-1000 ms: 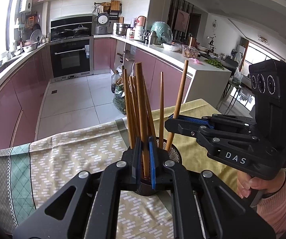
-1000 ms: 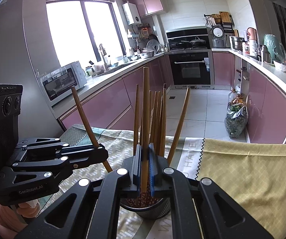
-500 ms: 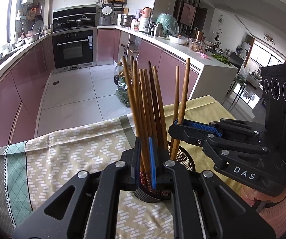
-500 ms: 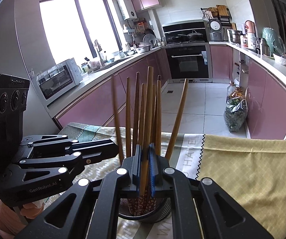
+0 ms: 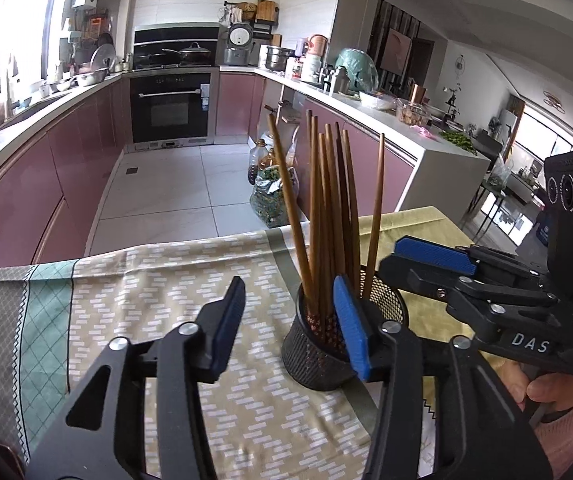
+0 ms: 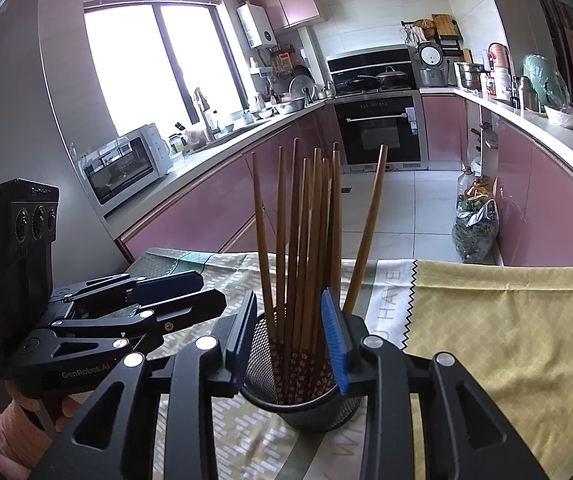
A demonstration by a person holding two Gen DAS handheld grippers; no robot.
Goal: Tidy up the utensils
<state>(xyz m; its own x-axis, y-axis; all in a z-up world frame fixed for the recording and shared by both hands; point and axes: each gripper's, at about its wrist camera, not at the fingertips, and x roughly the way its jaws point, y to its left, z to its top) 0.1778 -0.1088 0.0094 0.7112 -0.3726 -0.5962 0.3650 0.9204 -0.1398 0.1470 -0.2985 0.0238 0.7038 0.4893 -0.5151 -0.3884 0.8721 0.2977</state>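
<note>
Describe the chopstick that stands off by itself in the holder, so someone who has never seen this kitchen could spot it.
Start at the table with the patterned cloths; a black mesh holder stands on it, full of brown chopsticks. Most stand bunched together. The lone chopstick leans away from the bunch toward the yellow cloth, its top clearly apart from the others.

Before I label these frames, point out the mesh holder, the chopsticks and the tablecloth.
mesh holder (image 5: 310,364), left wrist view, front wall.
chopsticks (image 6: 310,240), right wrist view, mid-shaft of the bundle.
tablecloth (image 6: 498,320), right wrist view, bare yellow part.
</note>
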